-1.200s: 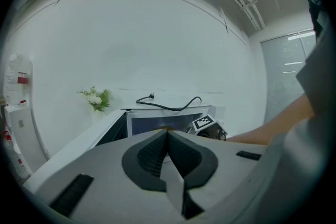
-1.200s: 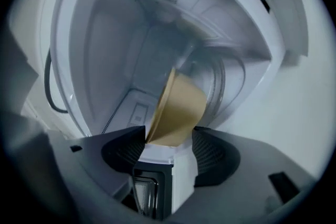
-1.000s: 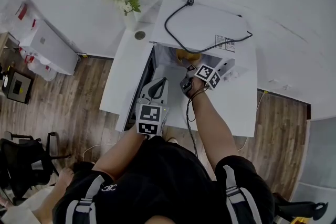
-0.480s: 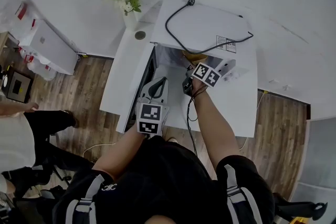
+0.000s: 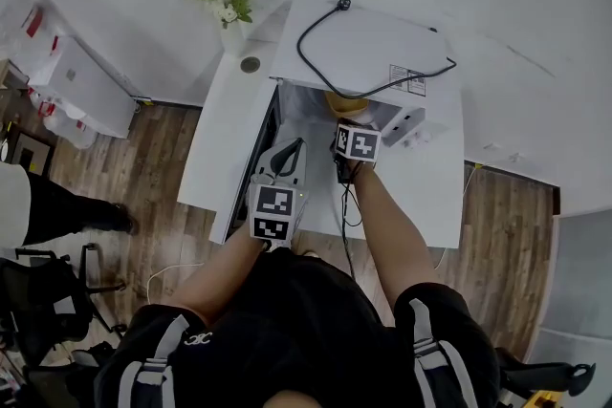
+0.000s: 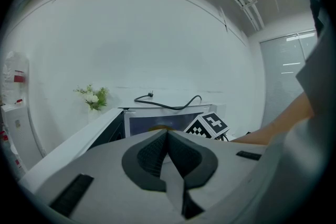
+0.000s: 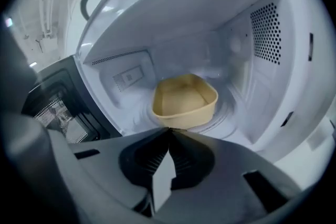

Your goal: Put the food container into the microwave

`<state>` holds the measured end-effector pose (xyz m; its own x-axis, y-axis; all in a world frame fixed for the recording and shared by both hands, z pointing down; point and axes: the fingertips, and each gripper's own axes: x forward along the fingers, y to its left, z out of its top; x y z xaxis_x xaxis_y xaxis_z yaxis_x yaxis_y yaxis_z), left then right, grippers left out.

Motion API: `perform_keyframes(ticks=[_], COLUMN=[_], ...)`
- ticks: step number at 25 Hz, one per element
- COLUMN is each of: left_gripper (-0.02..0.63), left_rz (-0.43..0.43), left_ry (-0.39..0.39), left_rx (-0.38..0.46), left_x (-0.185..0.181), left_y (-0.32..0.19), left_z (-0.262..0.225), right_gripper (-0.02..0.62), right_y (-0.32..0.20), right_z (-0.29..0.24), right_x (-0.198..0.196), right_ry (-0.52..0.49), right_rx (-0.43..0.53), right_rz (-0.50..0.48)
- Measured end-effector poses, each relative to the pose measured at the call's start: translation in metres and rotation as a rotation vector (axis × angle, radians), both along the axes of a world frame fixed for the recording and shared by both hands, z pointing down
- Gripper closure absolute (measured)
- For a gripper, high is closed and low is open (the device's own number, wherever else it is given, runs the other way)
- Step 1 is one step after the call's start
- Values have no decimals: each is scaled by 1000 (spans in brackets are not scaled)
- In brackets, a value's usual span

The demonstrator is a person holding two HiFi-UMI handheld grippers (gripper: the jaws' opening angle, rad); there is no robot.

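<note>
Yellow food container (image 7: 185, 102) resting inside the open microwave (image 7: 262, 76), clear of my right fingers (image 7: 147, 161), these just closed together on nothing at the doorway, my left fingers (image 6: 150, 157) pressed together, empty

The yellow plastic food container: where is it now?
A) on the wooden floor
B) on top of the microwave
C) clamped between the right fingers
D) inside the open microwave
D: the yellow plastic food container sits on the floor of the white microwave's open cavity.
</note>
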<state>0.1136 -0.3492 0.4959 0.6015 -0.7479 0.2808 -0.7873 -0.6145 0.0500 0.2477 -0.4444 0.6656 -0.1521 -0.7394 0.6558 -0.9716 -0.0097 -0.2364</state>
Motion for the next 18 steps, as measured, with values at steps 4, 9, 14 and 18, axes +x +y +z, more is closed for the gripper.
perform_keyframes(ticks=[4, 9, 14, 18], left_gripper=[594, 594, 594, 594], left_rz=[3, 12, 20, 23], left_ry=[7, 17, 32, 43], left_rx=[4, 10, 16, 19], left_x=[2, 8, 14, 19], left_y=[-2, -2, 3, 8], left_z=[-1, -5, -11, -13], right_gripper=[595, 597, 597, 597], right_y=[6, 29, 67, 97], right_z=[-12, -59, -132, -187], right_x=[-1, -1, -5, -3], right_ry=[-23, 15, 58, 87], right_rx=[69, 259, 475, 612], right_rz=[-24, -47, -45, -28])
